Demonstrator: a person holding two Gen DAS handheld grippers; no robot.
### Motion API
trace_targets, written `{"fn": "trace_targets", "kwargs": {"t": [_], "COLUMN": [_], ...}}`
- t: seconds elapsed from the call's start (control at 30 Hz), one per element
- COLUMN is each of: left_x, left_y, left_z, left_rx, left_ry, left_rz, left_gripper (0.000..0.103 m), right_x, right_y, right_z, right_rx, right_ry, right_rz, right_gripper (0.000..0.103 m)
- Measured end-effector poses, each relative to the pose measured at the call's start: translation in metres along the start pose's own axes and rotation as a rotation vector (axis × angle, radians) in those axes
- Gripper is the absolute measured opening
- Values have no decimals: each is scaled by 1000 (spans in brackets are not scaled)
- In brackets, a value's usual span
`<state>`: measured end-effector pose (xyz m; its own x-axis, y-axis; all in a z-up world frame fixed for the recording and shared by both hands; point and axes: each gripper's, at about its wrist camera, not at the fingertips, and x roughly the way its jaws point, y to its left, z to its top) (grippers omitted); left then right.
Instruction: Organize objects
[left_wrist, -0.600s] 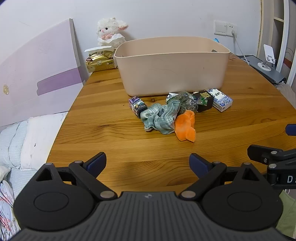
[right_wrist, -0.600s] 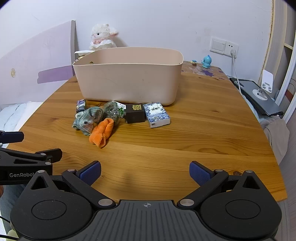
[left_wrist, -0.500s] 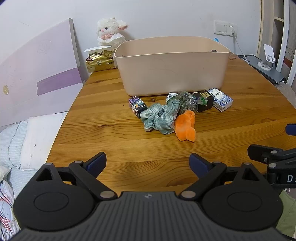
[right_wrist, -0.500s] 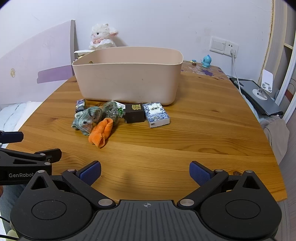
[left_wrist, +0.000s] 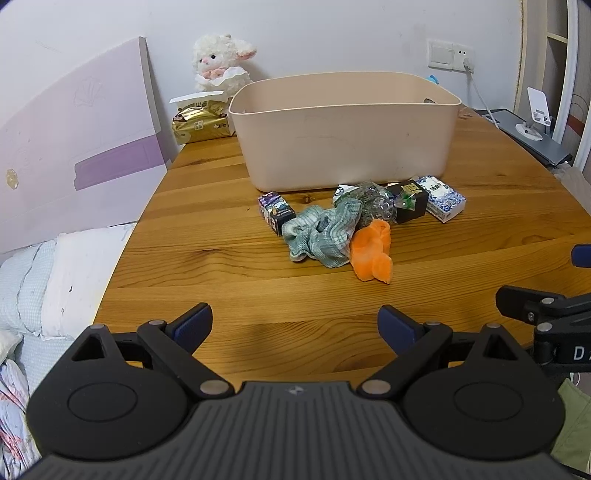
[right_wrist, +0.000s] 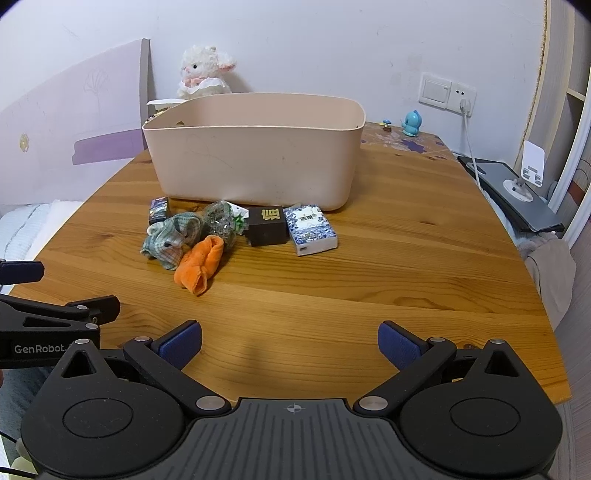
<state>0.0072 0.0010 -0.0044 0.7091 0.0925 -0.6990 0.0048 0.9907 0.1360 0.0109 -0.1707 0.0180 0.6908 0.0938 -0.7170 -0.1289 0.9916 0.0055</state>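
A beige plastic bin (left_wrist: 345, 129) (right_wrist: 255, 162) stands on the wooden table (left_wrist: 258, 295). In front of it lies a small pile: an orange cloth (left_wrist: 372, 254) (right_wrist: 201, 263), a green checked cloth (left_wrist: 325, 236) (right_wrist: 171, 242), a crinkled clear packet (left_wrist: 373, 205) (right_wrist: 221, 221), a dark box (left_wrist: 408, 201) (right_wrist: 266, 226), a blue-white patterned box (left_wrist: 443, 197) (right_wrist: 311, 229) and a small purple box (left_wrist: 276, 212) (right_wrist: 159, 209). My left gripper (left_wrist: 294, 325) is open over the table's near edge. My right gripper (right_wrist: 290, 345) is open too, beside it to the right. Both are well short of the pile.
A plush lamb (left_wrist: 219, 61) and a gold tissue pack (left_wrist: 201, 123) sit behind the bin at the left. A blue figurine (right_wrist: 412, 123) stands at the back right, near a wall socket with a cable. A grey stand (right_wrist: 517, 188) lies off the table's right side, bedding (left_wrist: 44, 269) off its left.
The right wrist view has shifted slightly, so the pile sits a little further left in it. The left gripper has not visibly moved. Nothing was taken hold of.
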Motion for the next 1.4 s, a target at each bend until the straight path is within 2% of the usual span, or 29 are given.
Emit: {"fn": "trace_targets", "kwargs": {"t": [1.4], "left_x": [2], "left_y": [2], "left_z": [2], "left_rx": [6], "left_ry": [9], "left_rz": [-14], "left_gripper": [97], "right_x": [2], "right_y": [-6], "right_z": [0], "right_rx": [12], "right_ry": [7], "right_rz": [-8], "right_gripper": [103]}}
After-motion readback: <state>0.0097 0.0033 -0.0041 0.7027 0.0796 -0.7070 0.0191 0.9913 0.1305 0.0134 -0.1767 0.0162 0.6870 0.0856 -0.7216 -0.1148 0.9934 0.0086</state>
